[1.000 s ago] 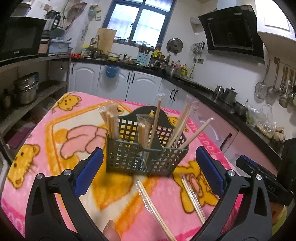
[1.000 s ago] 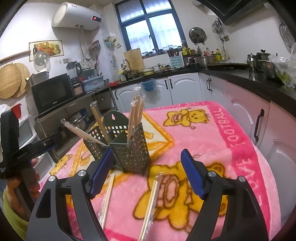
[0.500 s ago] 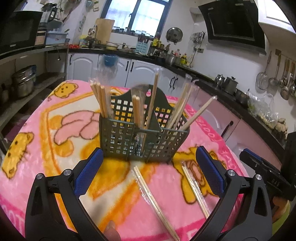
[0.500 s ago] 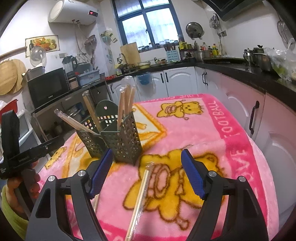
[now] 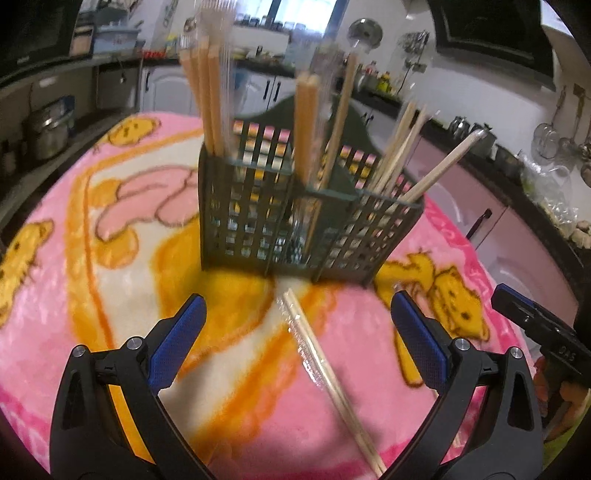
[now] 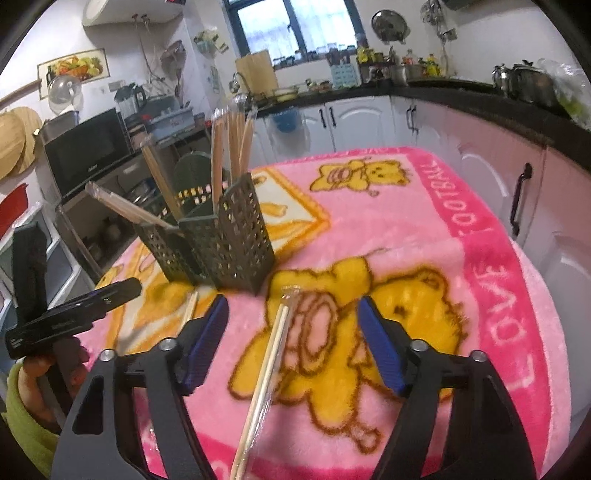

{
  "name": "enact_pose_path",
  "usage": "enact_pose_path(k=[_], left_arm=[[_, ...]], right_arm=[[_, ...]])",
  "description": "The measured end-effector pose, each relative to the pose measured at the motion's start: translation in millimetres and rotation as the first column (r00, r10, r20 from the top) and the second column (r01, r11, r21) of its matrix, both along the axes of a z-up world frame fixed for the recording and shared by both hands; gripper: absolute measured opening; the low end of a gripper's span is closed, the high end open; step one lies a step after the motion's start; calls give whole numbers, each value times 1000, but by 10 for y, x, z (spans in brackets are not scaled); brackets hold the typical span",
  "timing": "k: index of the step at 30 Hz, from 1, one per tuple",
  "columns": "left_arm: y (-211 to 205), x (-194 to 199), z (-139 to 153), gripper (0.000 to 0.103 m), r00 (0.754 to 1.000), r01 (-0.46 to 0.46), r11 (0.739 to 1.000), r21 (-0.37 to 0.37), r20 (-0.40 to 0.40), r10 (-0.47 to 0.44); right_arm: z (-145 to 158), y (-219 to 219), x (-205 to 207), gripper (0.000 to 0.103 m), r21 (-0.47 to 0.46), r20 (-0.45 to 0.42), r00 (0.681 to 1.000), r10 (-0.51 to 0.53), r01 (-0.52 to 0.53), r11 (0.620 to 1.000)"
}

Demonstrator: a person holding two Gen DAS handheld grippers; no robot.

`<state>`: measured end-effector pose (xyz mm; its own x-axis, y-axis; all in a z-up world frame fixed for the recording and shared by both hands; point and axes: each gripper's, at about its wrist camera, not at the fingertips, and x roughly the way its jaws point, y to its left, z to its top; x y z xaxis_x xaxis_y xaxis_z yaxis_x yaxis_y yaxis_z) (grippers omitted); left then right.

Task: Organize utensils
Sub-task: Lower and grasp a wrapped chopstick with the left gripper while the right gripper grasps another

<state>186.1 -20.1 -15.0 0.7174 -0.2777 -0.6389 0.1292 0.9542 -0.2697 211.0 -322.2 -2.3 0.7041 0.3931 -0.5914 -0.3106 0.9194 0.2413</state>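
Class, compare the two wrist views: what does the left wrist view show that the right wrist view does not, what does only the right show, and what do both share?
Only the left wrist view shows the open left hand-held gripper from behind, with a wrapped chopstick pair lying between its fingers, and ladles hanging on the wall.

Only the right wrist view shows the open right hand-held gripper over another wrapped pair, plus the microwave and water heater.

Both show the green utensil caddy holding upright chopsticks on the pink blanket.

left gripper (image 5: 297, 326): jaws wide apart, empty | right gripper (image 6: 293, 328): same
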Motion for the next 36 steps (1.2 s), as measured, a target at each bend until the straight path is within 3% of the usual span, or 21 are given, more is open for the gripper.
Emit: enact_pose_path(k=[4, 7, 11, 18, 25, 29, 31, 36], left_arm=[[-22, 97, -114, 92, 999, 13, 1000, -10, -48, -13], [-77, 159, -178, 78, 996, 32, 999, -10, -78, -33], [-162, 267, -298, 62, 989, 55, 998, -4, -135, -55], [-173, 443, -442, 60, 978, 40, 999, 13, -203, -36], [-176, 574, -466, 48, 979, 1, 999, 54, -204, 10], [-197, 592, -489, 28, 982, -20, 992, 128, -185, 44], [-225, 610, -495, 24, 982, -23, 989, 143, -180, 49], [-140, 610, -463, 16, 984, -24, 988, 151, -173, 51]], right_arm=[[-69, 107, 127, 47, -16, -50, 998, 41, -41, 999], [-120, 194, 232, 41, -21, -88, 994, 69, -71, 997], [-185, 303, 391, 39, -52, -133, 987, 88, -95, 994], [-376, 478, 672, 39, -112, -191, 978, 82, -105, 988], [-578, 566, 865, 38, -131, -237, 970, 49, -82, 988], [-625, 581, 867, 21, -174, -214, 977, 7, -45, 984], [-628, 562, 858, 12, -176, -206, 979, -3, -34, 984], [-535, 420, 810, 6, -102, -188, 982, -11, -8, 995]])
